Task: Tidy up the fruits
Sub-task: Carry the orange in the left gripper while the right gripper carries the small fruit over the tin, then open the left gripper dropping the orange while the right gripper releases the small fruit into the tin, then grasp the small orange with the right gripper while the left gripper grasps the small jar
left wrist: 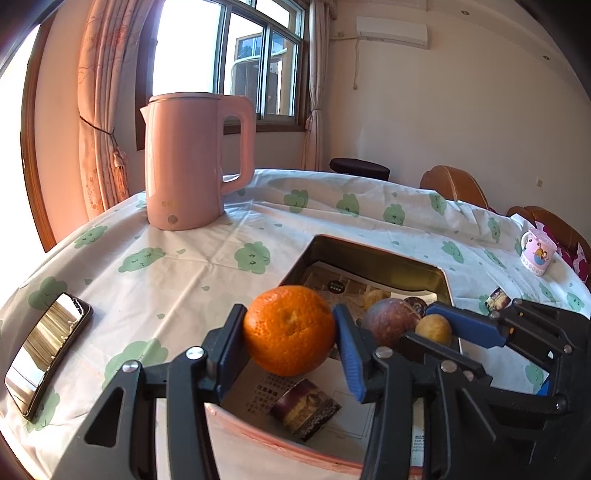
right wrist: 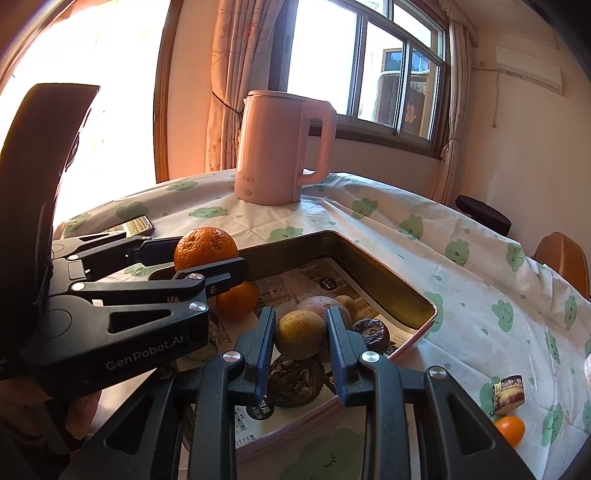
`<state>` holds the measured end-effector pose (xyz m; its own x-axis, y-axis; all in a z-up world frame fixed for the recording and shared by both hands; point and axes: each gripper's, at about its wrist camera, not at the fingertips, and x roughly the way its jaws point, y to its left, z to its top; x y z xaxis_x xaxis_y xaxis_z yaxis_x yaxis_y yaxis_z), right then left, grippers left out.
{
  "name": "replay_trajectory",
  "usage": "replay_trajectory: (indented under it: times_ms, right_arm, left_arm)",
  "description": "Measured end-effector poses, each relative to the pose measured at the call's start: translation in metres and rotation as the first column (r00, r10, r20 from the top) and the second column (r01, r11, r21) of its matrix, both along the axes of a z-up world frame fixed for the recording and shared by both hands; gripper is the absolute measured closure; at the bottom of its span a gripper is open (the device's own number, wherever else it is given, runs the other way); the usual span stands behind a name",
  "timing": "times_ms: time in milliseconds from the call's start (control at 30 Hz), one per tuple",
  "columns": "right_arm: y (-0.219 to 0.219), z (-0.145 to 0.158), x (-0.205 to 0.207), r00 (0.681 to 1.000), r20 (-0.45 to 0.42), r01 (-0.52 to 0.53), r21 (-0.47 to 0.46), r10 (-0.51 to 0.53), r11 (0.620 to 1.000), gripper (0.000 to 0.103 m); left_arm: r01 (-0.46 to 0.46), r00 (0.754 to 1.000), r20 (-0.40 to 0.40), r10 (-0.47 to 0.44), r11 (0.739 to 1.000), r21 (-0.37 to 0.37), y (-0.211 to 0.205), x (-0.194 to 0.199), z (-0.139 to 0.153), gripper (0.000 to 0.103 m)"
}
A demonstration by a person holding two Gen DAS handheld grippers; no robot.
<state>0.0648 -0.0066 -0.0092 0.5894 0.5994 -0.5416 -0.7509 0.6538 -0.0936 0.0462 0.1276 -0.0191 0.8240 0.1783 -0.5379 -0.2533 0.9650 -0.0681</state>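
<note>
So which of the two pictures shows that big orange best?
The left wrist view: the orange fills the centre, clamped in the left gripper. The right wrist view shows it smaller, off to the left, its lower part hidden by a finger.

window (left wrist: 236, 62) sunlit | curtain (left wrist: 99, 110) tied | air conditioner (left wrist: 391, 31) | chair (left wrist: 454, 184)

Tabletop (left wrist: 258, 221) under cloud-print cloth. Kettle (left wrist: 195, 158) at 11 o'clock, phone (left wrist: 44, 347) at 9, tin tray (left wrist: 373, 254) centre, mug (left wrist: 537, 254) at 2, small orange (right wrist: 511, 428) at 4.
</note>
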Motion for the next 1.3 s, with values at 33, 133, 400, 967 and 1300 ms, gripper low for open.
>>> replay_trajectory:
  times_ms: [33,133,400,967,1300]
  right_arm:
    - [0.001,0.000,0.000,1.000,0.002,-0.002,-0.003,0.002,1.000,0.073]
    - [0.002,0.000,-0.002,1.000,0.013,-0.003,-0.009,0.003,1.000,0.073]
    - [-0.001,0.000,0.000,1.000,0.001,0.003,0.002,-0.003,1.000,0.055]
    - [-0.032,0.006,0.004,0.992,0.050,0.111,0.015,-0.112,0.994,0.037]
    - [-0.144,0.008,0.042,0.938,-0.027,0.347,0.002,-0.346,0.938,0.037]
  left_arm:
    - [0.002,1.000,0.005,-0.002,1.000,0.006,-0.001,-0.001,0.001,0.054]
    - [0.001,1.000,0.015,-0.001,1.000,0.026,-0.003,-0.002,0.003,0.054]
    - [-0.010,0.999,0.044,0.010,1.000,0.015,-0.002,-0.008,0.006,0.034]
    - [-0.040,0.993,0.106,0.041,0.999,-0.009,-0.004,-0.019,0.022,0.010]
    - [0.065,0.993,0.094,-0.070,0.996,0.058,-0.058,-0.006,0.027,0.005]
